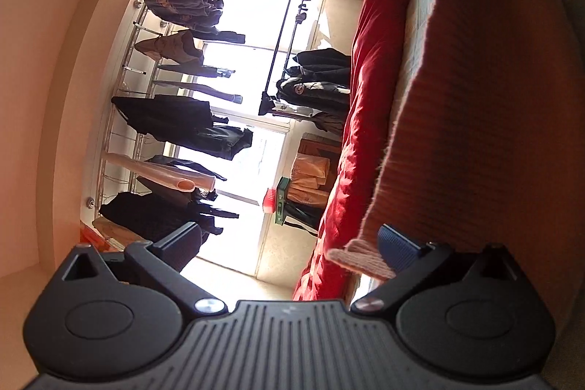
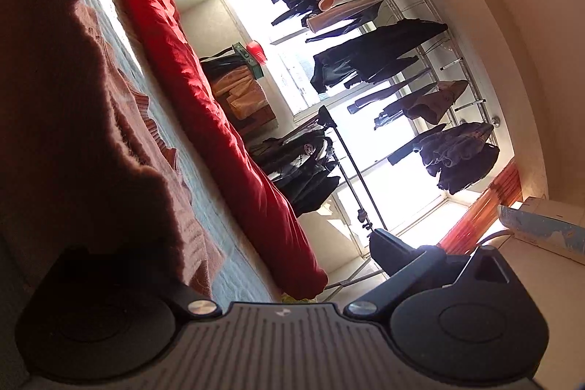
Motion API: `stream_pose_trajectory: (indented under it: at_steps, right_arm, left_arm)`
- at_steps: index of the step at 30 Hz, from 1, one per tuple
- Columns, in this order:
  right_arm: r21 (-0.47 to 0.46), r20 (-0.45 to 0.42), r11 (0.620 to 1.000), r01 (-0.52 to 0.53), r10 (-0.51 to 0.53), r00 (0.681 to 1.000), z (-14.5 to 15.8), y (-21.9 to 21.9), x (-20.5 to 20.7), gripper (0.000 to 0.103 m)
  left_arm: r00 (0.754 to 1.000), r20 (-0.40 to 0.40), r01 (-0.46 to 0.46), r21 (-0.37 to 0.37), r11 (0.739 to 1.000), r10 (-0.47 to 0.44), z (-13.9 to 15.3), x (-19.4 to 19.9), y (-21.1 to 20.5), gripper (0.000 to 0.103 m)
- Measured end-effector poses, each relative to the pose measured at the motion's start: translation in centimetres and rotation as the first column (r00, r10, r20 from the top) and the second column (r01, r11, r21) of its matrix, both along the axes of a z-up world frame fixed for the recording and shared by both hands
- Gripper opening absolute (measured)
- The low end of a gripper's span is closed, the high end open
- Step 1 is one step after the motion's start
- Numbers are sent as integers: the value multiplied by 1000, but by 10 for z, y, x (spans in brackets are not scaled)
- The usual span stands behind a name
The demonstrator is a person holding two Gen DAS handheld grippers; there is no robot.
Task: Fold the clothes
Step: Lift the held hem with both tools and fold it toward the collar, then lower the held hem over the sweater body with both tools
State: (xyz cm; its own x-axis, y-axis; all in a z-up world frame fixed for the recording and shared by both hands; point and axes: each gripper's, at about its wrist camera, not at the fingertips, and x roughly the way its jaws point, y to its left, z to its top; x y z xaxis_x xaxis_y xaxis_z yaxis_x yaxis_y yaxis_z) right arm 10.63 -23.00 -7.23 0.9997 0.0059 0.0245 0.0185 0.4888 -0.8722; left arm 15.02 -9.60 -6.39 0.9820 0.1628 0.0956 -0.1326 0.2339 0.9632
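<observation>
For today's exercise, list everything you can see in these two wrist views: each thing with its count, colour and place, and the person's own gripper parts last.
Knitted sweater: one, rust-brown, draped close to both cameras, over the bed.
Rolled quilt: one, red, along the bed's far edge.
Bed cover: one, pale grey-blue, under the sweater.
Hanging clothes: several, mostly dark, on a metal rack at the window.
Curtain: one, orange, beside the window.
Dark jackets: a pile, black, beyond the quilt.
Left gripper: black, jaws wide apart, sweater edge against one finger.
Right gripper: black, one finger hidden under the sweater.
</observation>
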Motion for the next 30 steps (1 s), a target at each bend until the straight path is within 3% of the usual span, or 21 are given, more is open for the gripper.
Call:
stream_pose_trajectory:
  at_steps: [2,5,10,12,17,19,24,27,30]
  right_arm:
    - [-18,-9,1000,-9,9,1000,-6,6,9,103]
    - [-38,-14,999,-13,13,1000,-15,13,14,103]
    - [-21,-22,1000,-12,12,1000,-18,11,9,103]
    - [-18,-26,1000,-11,11,1000,-18,9,6,103]
    - [-21,-23,1000,-9,9,1000,-17,7,-5,103]
    - [-23,-19,1000,-9,9,1000,-15,6,-10,103]
    - [-15,-15,1000,-11,11,1000,-7,2,-28,103]
    - [-9,-15,1000,-20,19,1000,-1,-3,-45,103]
    - [2,-40,999,-35,35,999,3,-8,-66,103]
  left_arm:
    - [999,-44,-4,-31,1000,3,0,9,5,103]
    - [985,-167,24,-143,989,-48,4,9,11,103]
    - [911,-376,45,-313,949,-167,7,4,28,103]
    - [883,-424,7,-414,910,-200,13,7,40,103]
    - [857,-455,-89,-591,802,-240,29,12,74,103]
    - [843,-471,-104,-616,781,-259,32,10,81,103]
    - [780,-540,-171,-669,724,-315,33,6,89,102]
    - [768,-549,-180,-680,711,-331,30,-6,89,102]
    - [754,-549,-192,-708,679,-359,32,-21,90,102]
